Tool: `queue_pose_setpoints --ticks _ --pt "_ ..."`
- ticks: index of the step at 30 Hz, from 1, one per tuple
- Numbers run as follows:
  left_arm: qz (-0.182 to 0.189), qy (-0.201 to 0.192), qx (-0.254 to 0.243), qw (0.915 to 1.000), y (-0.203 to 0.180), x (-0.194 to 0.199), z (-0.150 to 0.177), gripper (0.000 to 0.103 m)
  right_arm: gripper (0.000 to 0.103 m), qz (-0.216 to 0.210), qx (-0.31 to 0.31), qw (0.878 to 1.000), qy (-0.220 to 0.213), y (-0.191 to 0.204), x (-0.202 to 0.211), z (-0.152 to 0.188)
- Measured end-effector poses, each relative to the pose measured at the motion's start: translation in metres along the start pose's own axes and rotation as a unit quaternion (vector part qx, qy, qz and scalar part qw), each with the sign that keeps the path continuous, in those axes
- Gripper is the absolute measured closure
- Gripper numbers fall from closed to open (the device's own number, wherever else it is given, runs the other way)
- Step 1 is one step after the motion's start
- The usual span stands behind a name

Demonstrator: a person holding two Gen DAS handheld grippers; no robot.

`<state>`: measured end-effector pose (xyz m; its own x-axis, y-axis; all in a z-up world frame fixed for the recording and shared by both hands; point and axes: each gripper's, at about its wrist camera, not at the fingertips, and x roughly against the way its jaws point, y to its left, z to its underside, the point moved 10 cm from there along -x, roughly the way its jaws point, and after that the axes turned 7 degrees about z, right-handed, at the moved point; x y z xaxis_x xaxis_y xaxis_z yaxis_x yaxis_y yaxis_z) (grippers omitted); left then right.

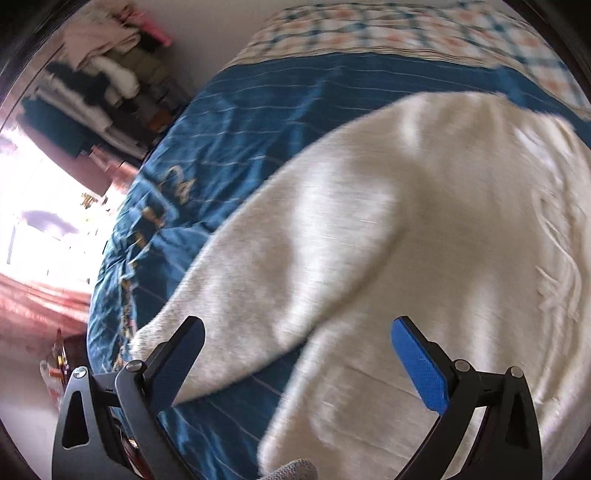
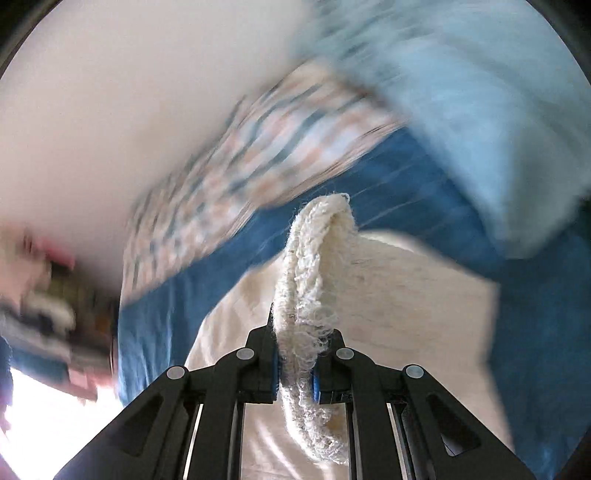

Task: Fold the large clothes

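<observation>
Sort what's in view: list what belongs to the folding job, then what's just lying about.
Belongs to the job:
- cream knitted garment, spread on the bed
- right gripper, jaws shut on the garment's thick edge
- left gripper, jaws open above the garment

Just lying about:
- blue bedspread
- checked sheet
- pile of clothes
- light blue pillow

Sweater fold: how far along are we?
Early. The sweater lies spread on the blue bedspread, one sleeve slanting over the cover; no finished fold shows. In hand: the right gripper is shut on its thick knit edge, lifting it. The left gripper is open, holding nothing. All folds remain.
</observation>
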<state>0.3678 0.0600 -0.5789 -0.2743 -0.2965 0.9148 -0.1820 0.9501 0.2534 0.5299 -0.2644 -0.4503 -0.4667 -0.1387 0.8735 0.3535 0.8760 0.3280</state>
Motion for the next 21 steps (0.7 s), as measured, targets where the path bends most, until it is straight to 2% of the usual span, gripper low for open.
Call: queue_pose_setpoints --ticks 3,5,6,8,10,11,13,14,15,16,18,20,21 --pt "-0.013 0.003 0.019 0.9997 0.033 -0.011 -0.002 0.0 0.09 0.006 0.079 0.996 0.052 0.068 -0.075 0.05" --pt "-0.023 0.008 0.032 0.9992 0.057 -0.019 0.0 0.0 0.09 0.021 0.141 0.985 0.093 0.111 -0.135 0.087" --pt "-0.025 0.012 0.038 0.9989 0.066 -0.023 0.003 0.0 0.09 0.026 0.156 0.982 0.104 0.122 -0.146 0.104" --pt "-0.03 0.022 0.052 0.9979 0.084 -0.029 0.009 0.0 0.089 0.052 0.203 0.965 0.156 0.139 -0.196 0.142" --pt "-0.029 0.039 0.074 0.9961 0.102 -0.034 0.02 0.0 0.081 0.057 0.216 0.956 0.192 0.145 -0.219 0.17" --pt "-0.027 0.047 0.085 0.9949 0.108 -0.035 0.026 0.0 0.074 0.045 0.212 0.955 0.201 0.148 -0.221 0.176" --pt "-0.012 0.065 0.12 0.9905 0.125 -0.034 0.044 0.0 0.05 0.026 0.205 0.959 0.194 0.149 -0.214 0.174" --pt "-0.003 0.072 0.14 0.9876 0.132 -0.032 0.054 0.0 0.027 0.031 0.205 0.96 0.186 0.148 -0.206 0.174" --pt "0.009 0.081 0.164 0.9832 0.14 -0.031 0.066 0.0 0.02 0.042 0.21 0.962 0.168 0.141 -0.193 0.171" --pt "0.027 0.094 0.19 0.9769 0.146 -0.031 0.08 0.0 0.02 0.054 0.214 0.963 0.154 0.134 -0.18 0.17" --pt "0.082 0.122 0.261 0.9538 0.154 -0.037 0.113 0.0 0.02 0.088 0.221 0.962 0.133 0.117 -0.157 0.173" --pt "0.113 0.144 0.307 0.934 0.153 -0.044 0.136 0.0 0.02 0.111 0.212 0.963 0.124 0.098 -0.138 0.177" --pt "0.13 0.158 0.335 0.9199 0.152 -0.051 0.149 0.0 0.02 0.119 0.205 0.964 0.123 0.088 -0.131 0.181"
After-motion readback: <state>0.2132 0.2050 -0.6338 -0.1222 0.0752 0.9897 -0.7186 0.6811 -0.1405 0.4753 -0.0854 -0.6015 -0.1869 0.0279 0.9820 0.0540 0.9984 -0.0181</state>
